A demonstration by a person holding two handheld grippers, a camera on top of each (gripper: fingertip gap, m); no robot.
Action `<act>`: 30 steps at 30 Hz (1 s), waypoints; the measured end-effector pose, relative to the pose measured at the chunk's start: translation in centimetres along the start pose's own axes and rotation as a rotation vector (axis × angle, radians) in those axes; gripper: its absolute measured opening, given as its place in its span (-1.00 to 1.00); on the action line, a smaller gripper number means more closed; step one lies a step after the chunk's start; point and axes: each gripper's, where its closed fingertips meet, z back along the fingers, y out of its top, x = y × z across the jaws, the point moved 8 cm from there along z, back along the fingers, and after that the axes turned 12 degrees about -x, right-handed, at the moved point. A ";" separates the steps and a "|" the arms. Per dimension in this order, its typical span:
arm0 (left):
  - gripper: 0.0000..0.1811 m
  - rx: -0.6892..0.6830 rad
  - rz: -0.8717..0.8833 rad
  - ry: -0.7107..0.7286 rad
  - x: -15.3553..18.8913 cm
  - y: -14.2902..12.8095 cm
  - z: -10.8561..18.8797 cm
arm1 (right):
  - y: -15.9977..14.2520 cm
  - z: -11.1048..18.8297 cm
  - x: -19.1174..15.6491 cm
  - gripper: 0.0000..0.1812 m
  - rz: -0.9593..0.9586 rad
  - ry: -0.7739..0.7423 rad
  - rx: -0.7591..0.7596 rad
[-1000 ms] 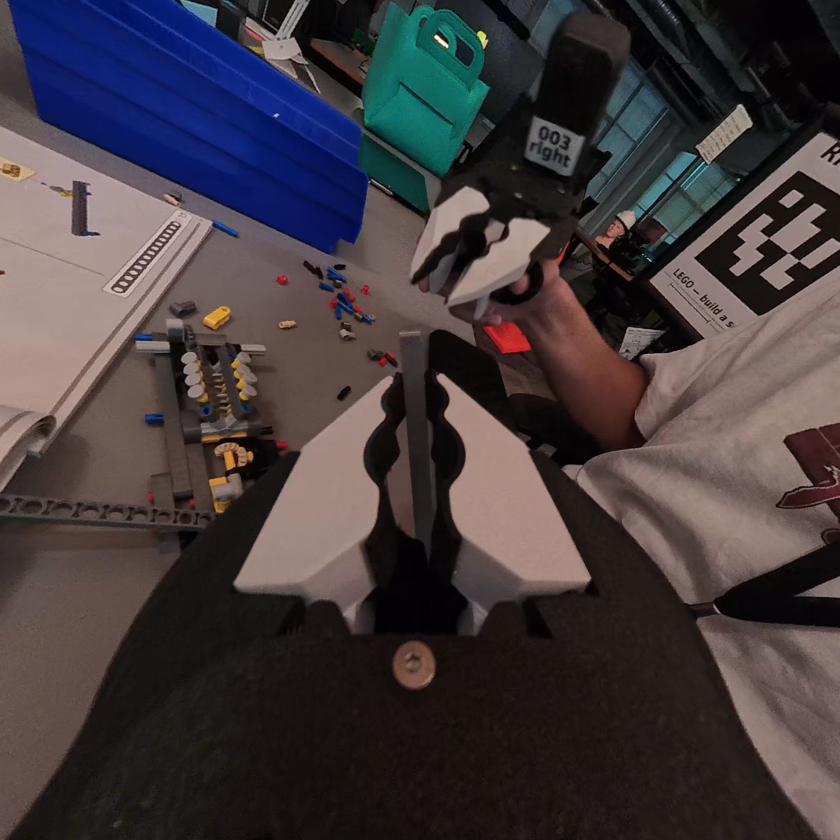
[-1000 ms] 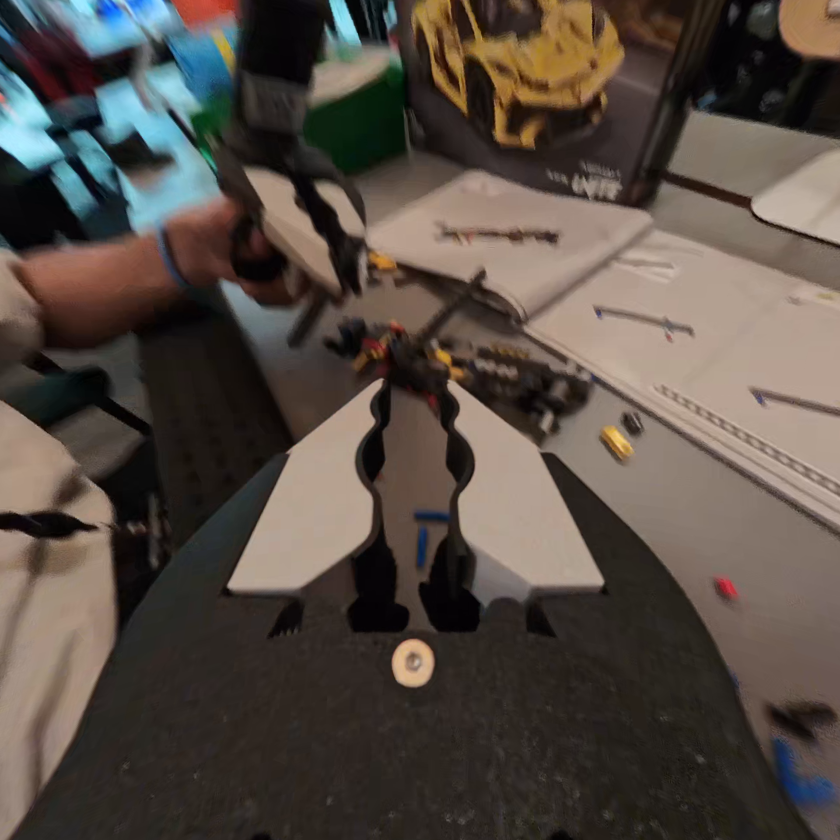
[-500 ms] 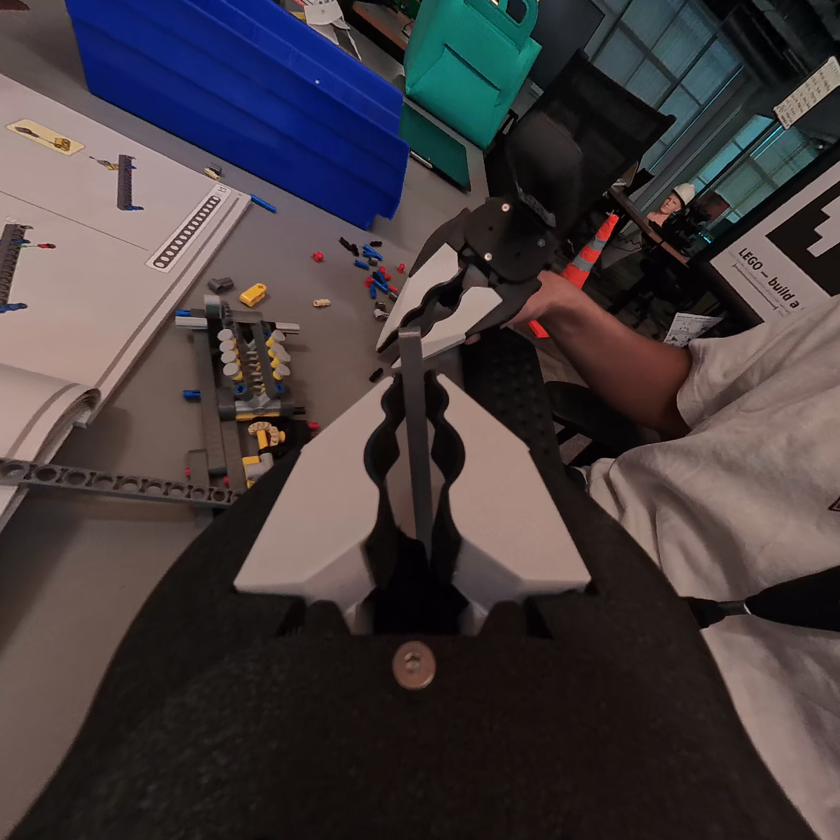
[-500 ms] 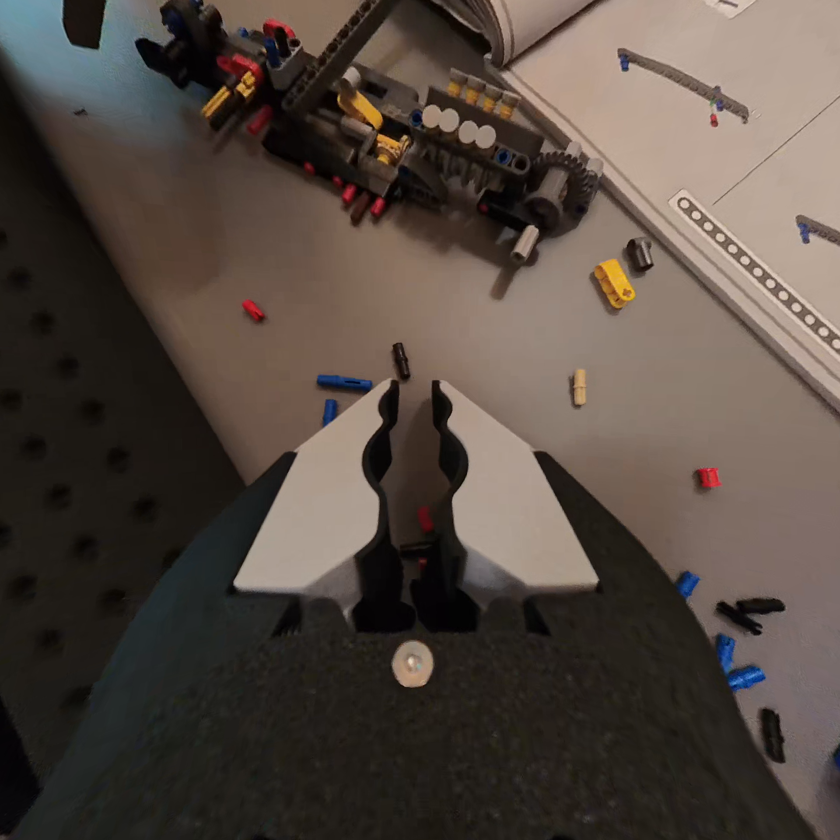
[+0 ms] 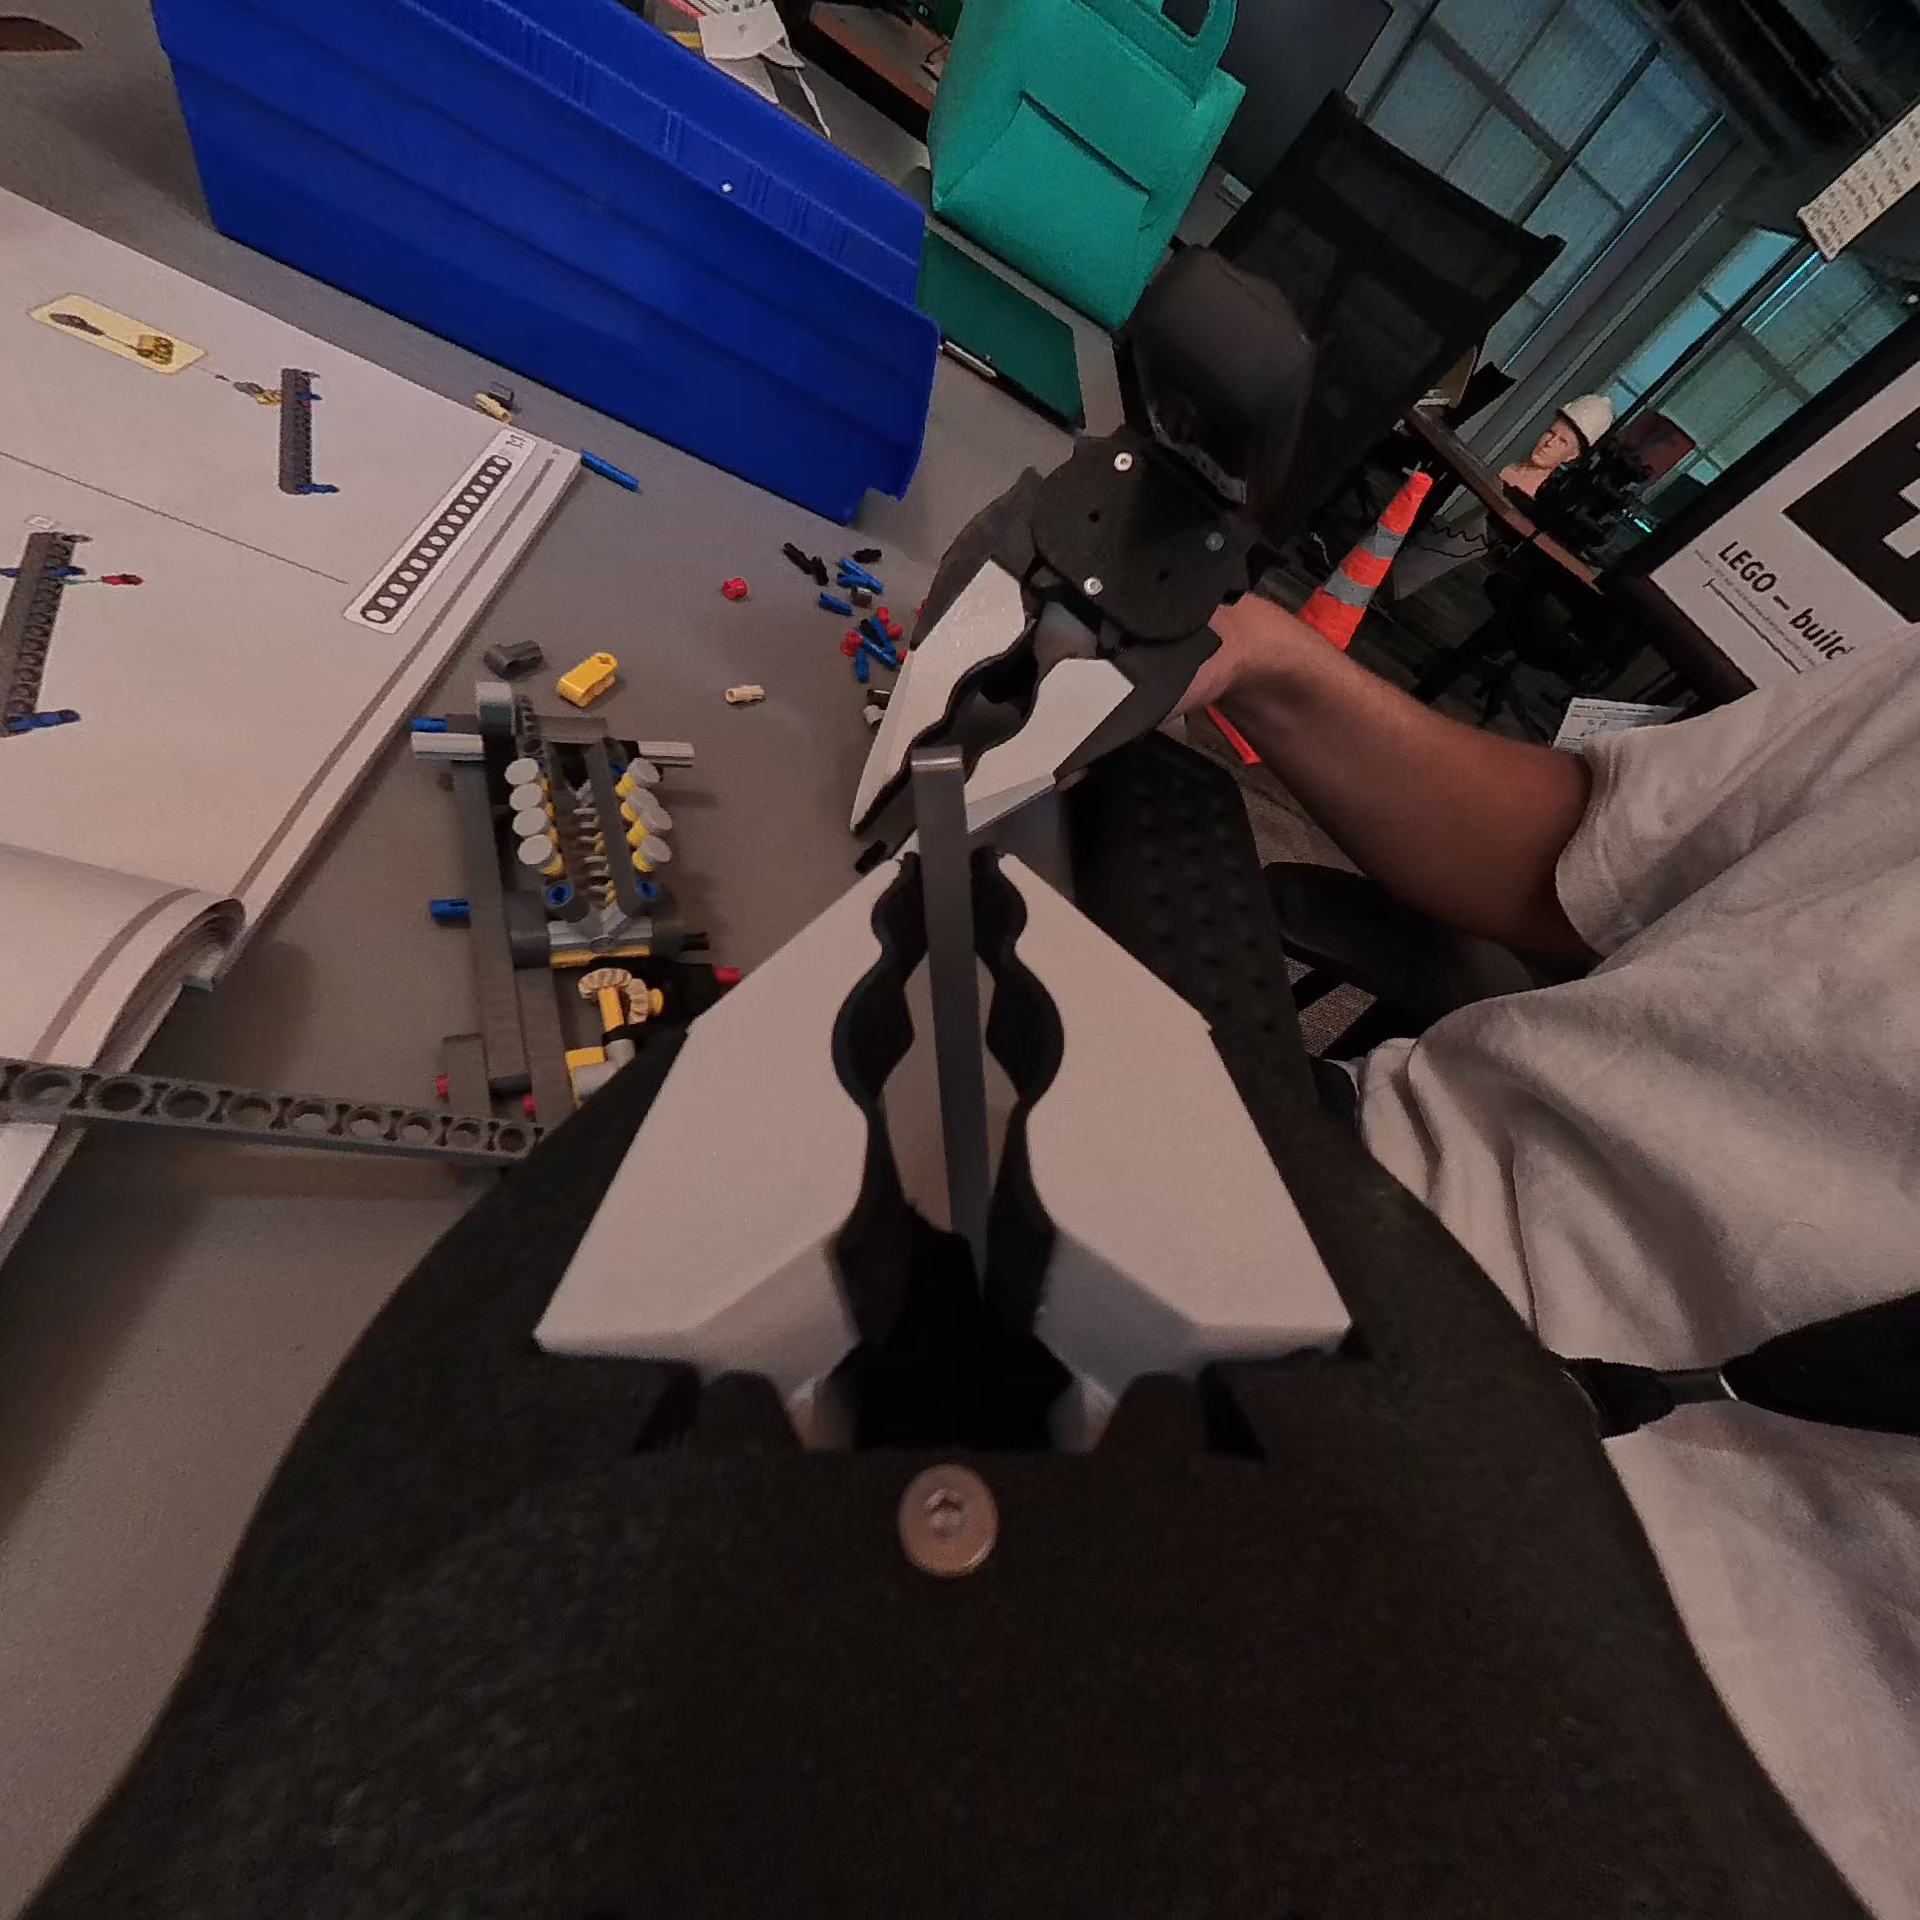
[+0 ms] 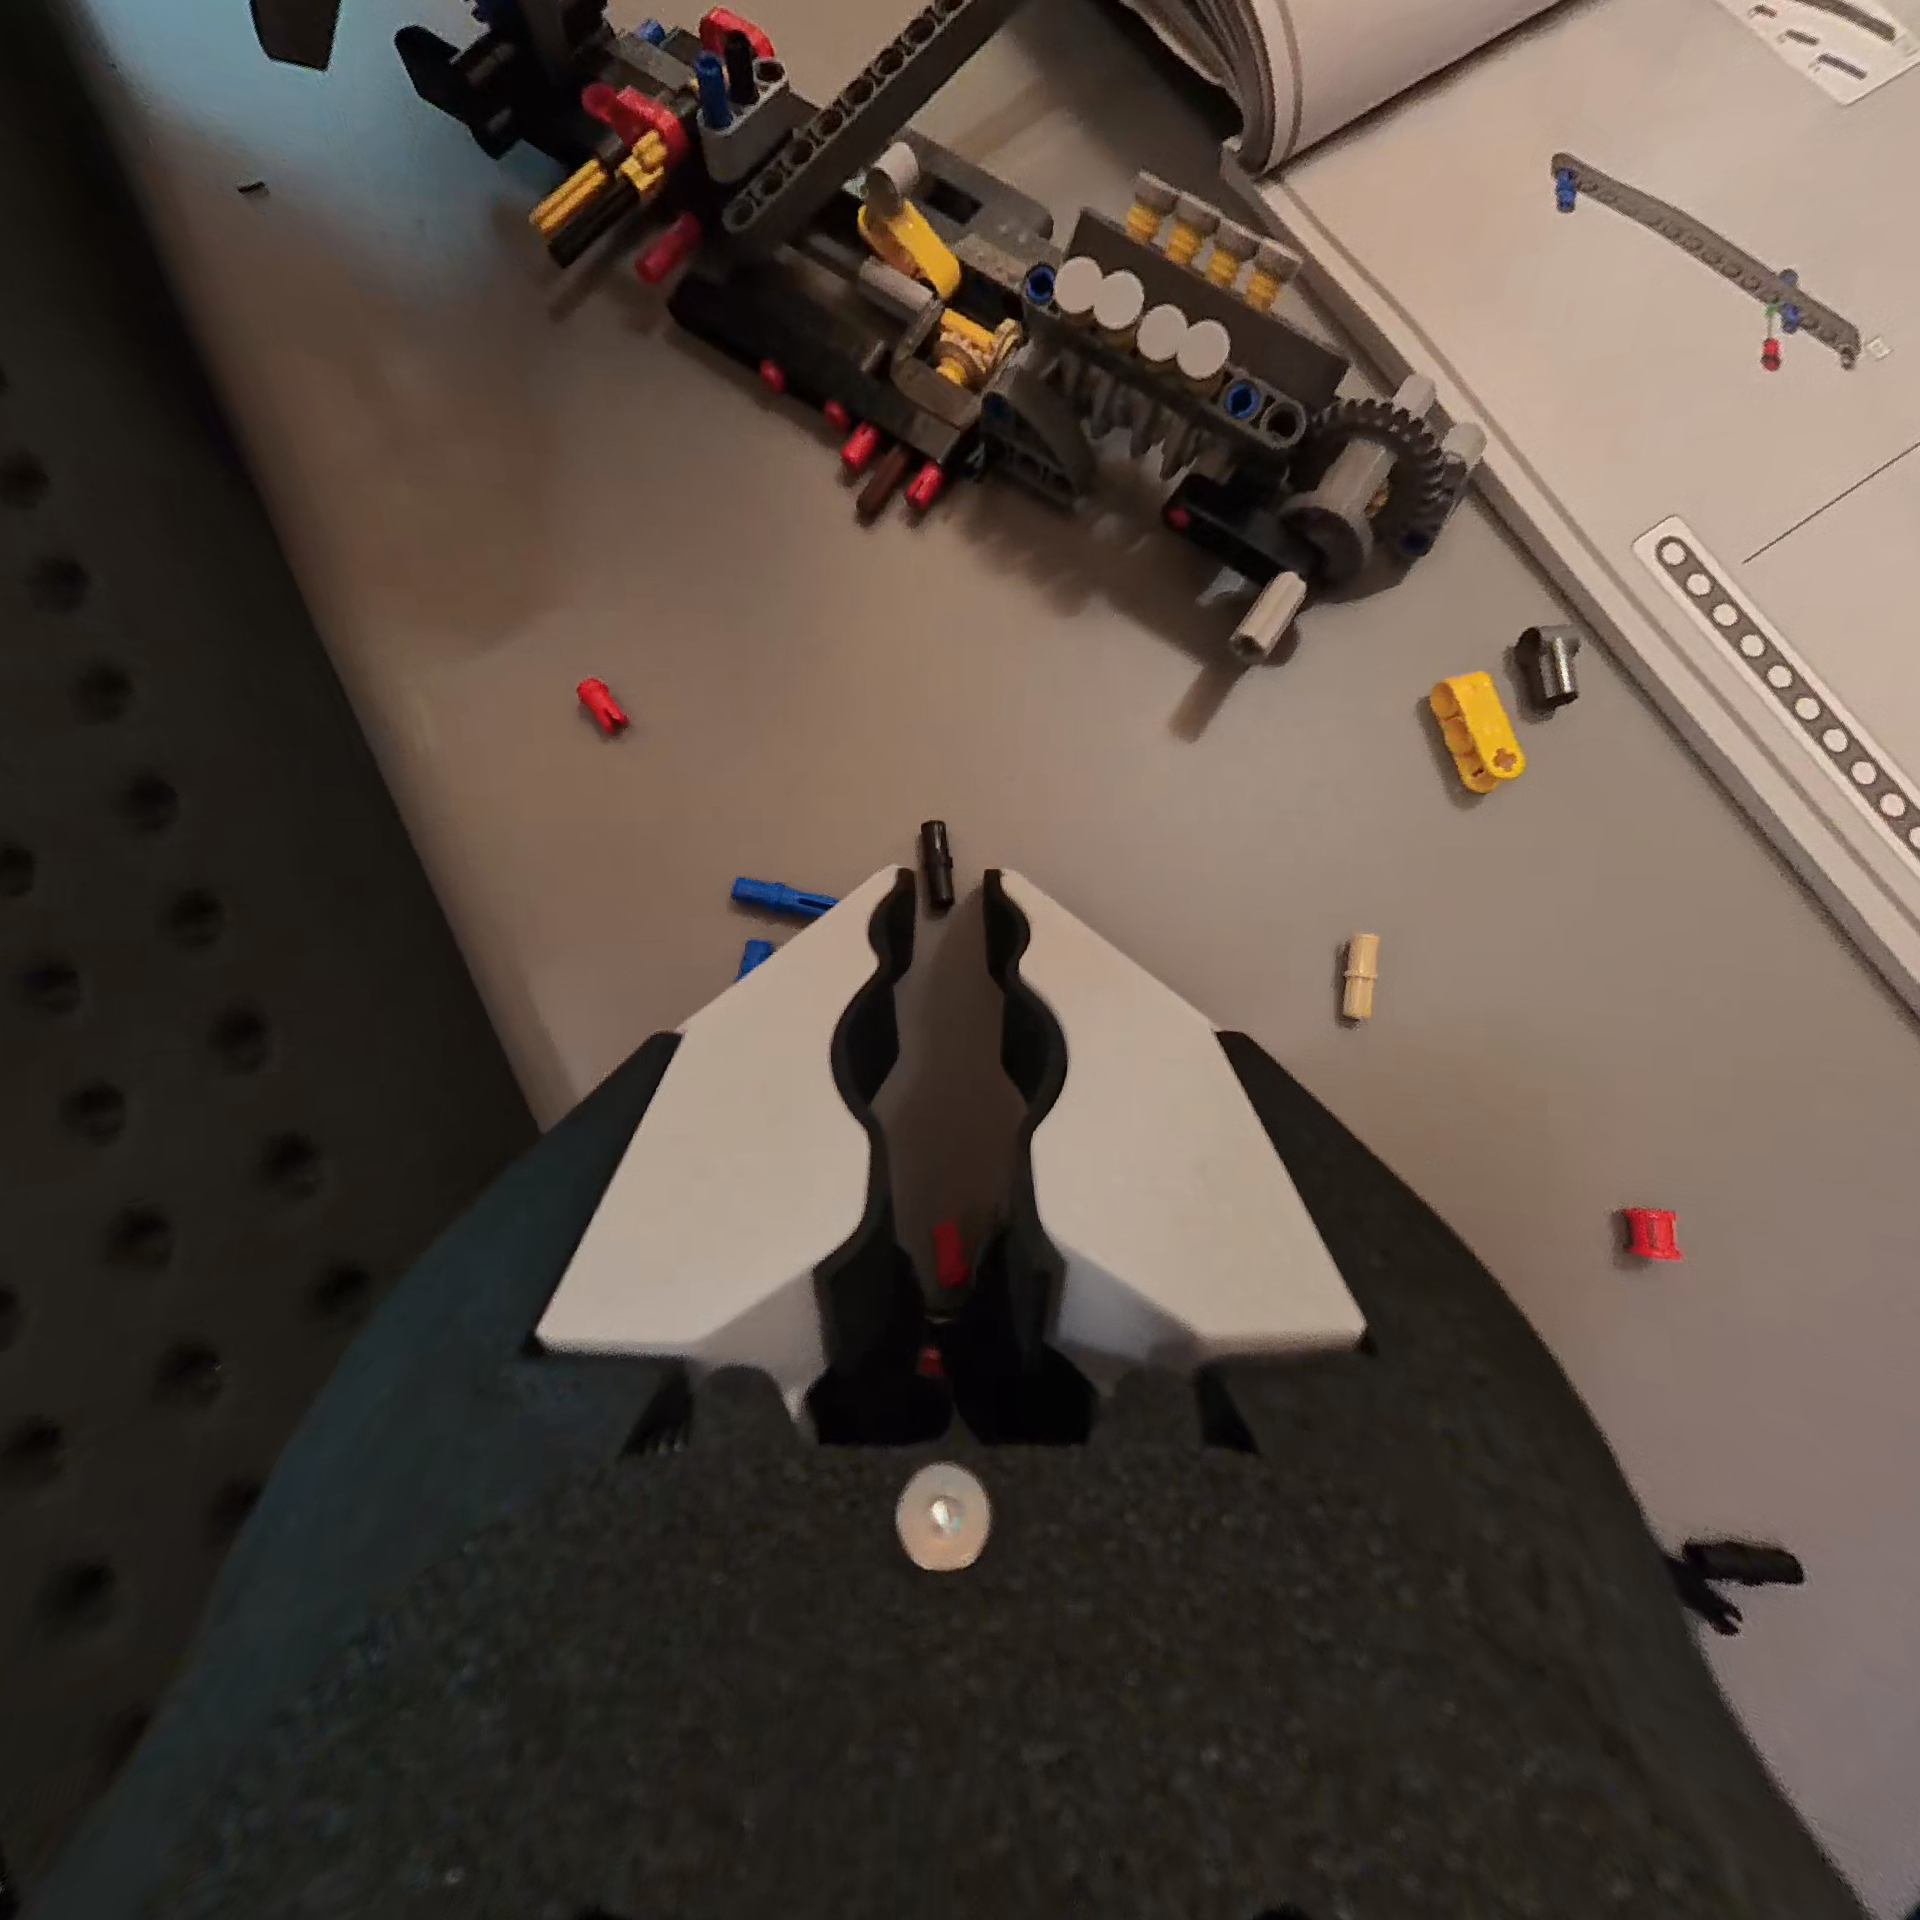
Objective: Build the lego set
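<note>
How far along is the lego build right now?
Done: an engine-like assembly with a gear stands on the table beside the open instruction book. In hand: the left gripper clamps a grey beam; the open right gripper hangs over a black pin. Left: many loose pins remain scattered.

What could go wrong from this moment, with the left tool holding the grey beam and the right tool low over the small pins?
1. The right tool is open, with the black pin just past its tips; closing could flick the pin away instead of gripping it.
2. A blue pin lies close beside, so the tool may catch that one instead.
3. The left tool clamps the grey beam along its length; pushing a pin in could make it slip.
</note>
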 end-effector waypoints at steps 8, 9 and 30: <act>-0.92 -0.028 -0.035 0.064 0.2 -0.1 -0.6 | 2.7 1.8 -0.4 -0.96 -0.041 0.056 0.214; -0.92 -0.024 -0.037 0.064 0.2 -0.1 -0.7 | 4.0 2.8 -0.8 -0.96 -0.081 0.112 0.330; -0.92 0.110 0.070 0.004 -0.3 0.5 0.2 | 9.1 2.5 -3.4 -0.96 -0.213 0.190 0.581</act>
